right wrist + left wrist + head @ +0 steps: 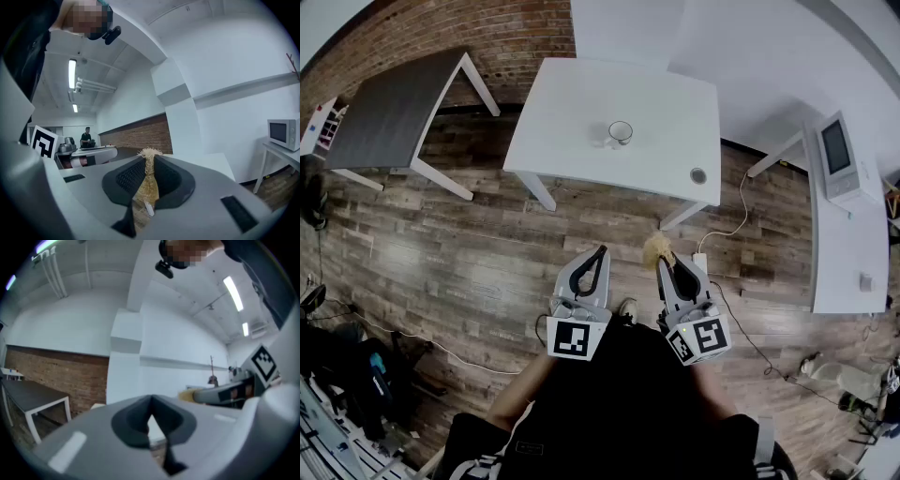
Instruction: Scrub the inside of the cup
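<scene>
A white square table (572, 112) stands on the grey-brown wood-plank floor (469, 253). A small pale cup (620, 133) sits near the table's centre, and a small dark round disc (698, 175) lies toward 4 o'clock.

Left tool (600, 253) and right tool (668, 266) point forward, side by side. Left jaws closed, empty; right jaws clamp a straw brush (147, 180).

cup (620, 133): glossy (ceramic-looking) | table (572, 122): smooth matt | scrubber (145, 183): rough straw-like fibre | floor (441, 262): wood planks
</scene>
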Demonstrator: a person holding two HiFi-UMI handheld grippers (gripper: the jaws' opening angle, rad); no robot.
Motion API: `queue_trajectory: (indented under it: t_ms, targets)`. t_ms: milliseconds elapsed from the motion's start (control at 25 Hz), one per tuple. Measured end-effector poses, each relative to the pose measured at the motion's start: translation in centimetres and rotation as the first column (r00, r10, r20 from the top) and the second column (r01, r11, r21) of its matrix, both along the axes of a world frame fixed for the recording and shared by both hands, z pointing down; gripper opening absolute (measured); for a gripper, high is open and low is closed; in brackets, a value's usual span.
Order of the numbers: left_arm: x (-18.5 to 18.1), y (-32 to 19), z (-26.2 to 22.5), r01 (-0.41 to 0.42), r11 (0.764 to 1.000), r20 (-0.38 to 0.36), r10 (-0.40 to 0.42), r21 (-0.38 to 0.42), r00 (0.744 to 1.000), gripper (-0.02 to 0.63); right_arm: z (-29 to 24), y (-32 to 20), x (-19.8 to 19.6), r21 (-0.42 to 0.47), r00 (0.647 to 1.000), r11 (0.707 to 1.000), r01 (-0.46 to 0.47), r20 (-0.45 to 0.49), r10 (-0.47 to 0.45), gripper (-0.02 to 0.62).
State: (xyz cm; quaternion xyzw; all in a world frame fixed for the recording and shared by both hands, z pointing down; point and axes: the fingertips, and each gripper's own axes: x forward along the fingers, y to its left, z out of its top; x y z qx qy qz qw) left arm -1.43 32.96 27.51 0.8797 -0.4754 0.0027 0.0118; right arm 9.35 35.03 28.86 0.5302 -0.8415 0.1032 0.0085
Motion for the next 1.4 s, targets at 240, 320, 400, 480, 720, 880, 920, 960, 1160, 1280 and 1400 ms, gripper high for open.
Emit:
queue_trajectory:
  t_ms: [240,320,400,480,720,880,920,960,1160,1280,1400]
  targets:
    - [0.0,0.2,0.0,-0.005,1.0,0.005,0.005,0.003,1.0,0.003,0.0,0.3,0.0,-0.003,1.0,1.0,-0.002,-0.002,0.002,0.049]
    - [0.1,0.3,0.1,-0.006,1.0,0.005,0.006,0.004,1.0,0.003,0.0,0.3,0.1,-0.002,1.0,1.0,-0.003,-0.001,0.003,0.049]
    - [0.3,0.4,0.1,-0.008,1.0,0.007,0.008,0.001,1.0,0.003,0.0,0.4,0.2,-0.003,1.0,1.0,-0.005,0.0,0.005,0.049]
    - [0.3,0.5,0.1,-0.008,1.0,0.008,0.008,-0.003,1.0,0.003,0.0,0.5,0.2,-0.005,1.0,1.0,-0.006,0.001,0.006,0.049]
    - [0.7,0.4,0.3,-0.005,1.0,0.012,0.005,-0.001,1.0,0.003,-0.2,0.5,0.8,-0.003,1.0,1.0,-0.008,0.03,0.008,0.049]
    - [1.2,0.6,0.4,0.006,1.0,0.007,-0.006,-0.008,1.0,0.003,-0.2,0.8,1.4,0.0,0.999,1.0,-0.005,0.033,0.005,0.051]
    - [1.5,0.6,0.4,0.008,1.0,0.007,-0.008,-0.011,1.0,0.003,-0.2,0.8,1.6,0.0,0.999,1.0,-0.002,0.032,0.002,0.051]
    - [1.7,0.6,0.5,0.01,1.0,0.008,-0.009,-0.011,1.0,0.003,-0.1,0.8,1.8,0.0,1.0,1.0,0.002,0.031,-0.002,0.051]
    - [2.9,0.4,0.4,0.033,0.999,0.018,-0.033,-0.002,0.999,0.003,0.4,0.6,3.0,-0.009,0.999,1.0,0.029,0.02,-0.028,0.051]
    - [3.6,0.5,0.5,0.06,0.998,0.023,-0.06,-0.004,0.998,0.003,0.7,0.6,3.9,-0.015,0.998,0.999,0.053,0.022,-0.052,0.051]
    - [4.1,0.8,0.7,0.085,0.996,0.037,-0.084,-0.013,0.996,0.003,1.4,0.2,4.8,-0.014,0.996,0.997,0.08,0.028,-0.08,0.051]
